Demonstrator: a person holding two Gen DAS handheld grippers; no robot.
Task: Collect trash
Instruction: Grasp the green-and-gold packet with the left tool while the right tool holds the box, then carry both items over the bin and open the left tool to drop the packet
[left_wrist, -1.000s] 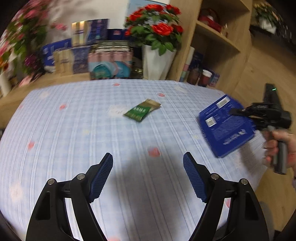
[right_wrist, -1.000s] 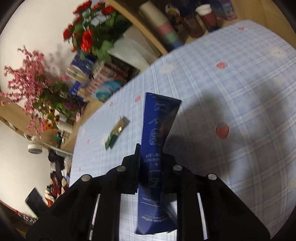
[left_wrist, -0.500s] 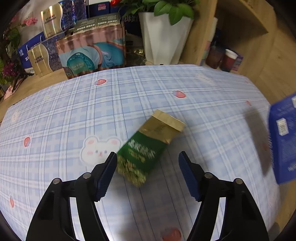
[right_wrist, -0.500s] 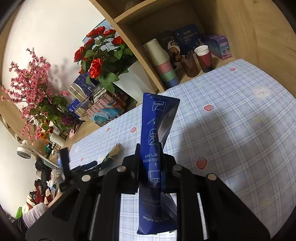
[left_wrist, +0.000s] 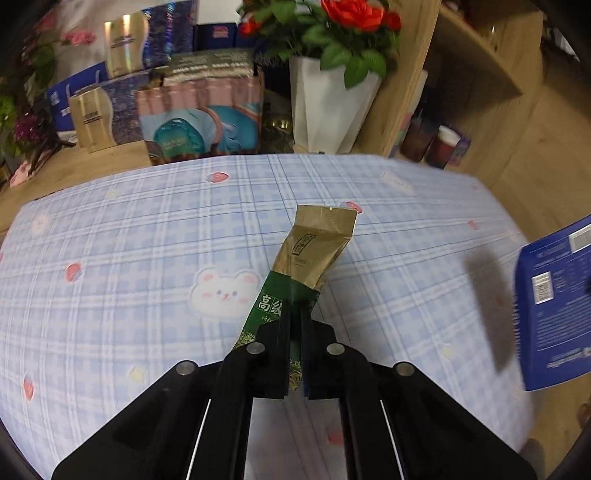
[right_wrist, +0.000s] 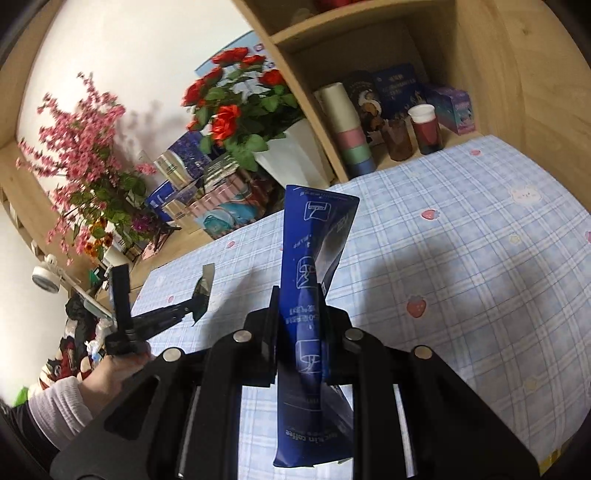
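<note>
A green and gold packet (left_wrist: 312, 254) stands tilted on edge over the blue checked tablecloth (left_wrist: 147, 258), pinched at its green end by my left gripper (left_wrist: 294, 317), which is shut on it. From the right wrist view the same packet (right_wrist: 205, 286) shows small at the left, in the left gripper (right_wrist: 192, 306) held by a hand (right_wrist: 110, 373). My right gripper (right_wrist: 299, 306) is shut on a dark blue coffee pouch (right_wrist: 314, 251), lifted above the table. That pouch (left_wrist: 554, 310) also shows at the right edge of the left wrist view.
Boxes and a wrapped pack (left_wrist: 199, 114) line the table's far edge beside a white vase of red roses (left_wrist: 328, 107). Wooden shelves (right_wrist: 461, 62) at the right hold stacked cups (right_wrist: 351, 129) and small jars. Pink blossom branches (right_wrist: 81, 155) stand at the far left.
My left gripper moved forward over the green and gold packet and shut on it; the packet now stands on edge. The right gripper rose and rolled with the blue pouch still in it.
</note>
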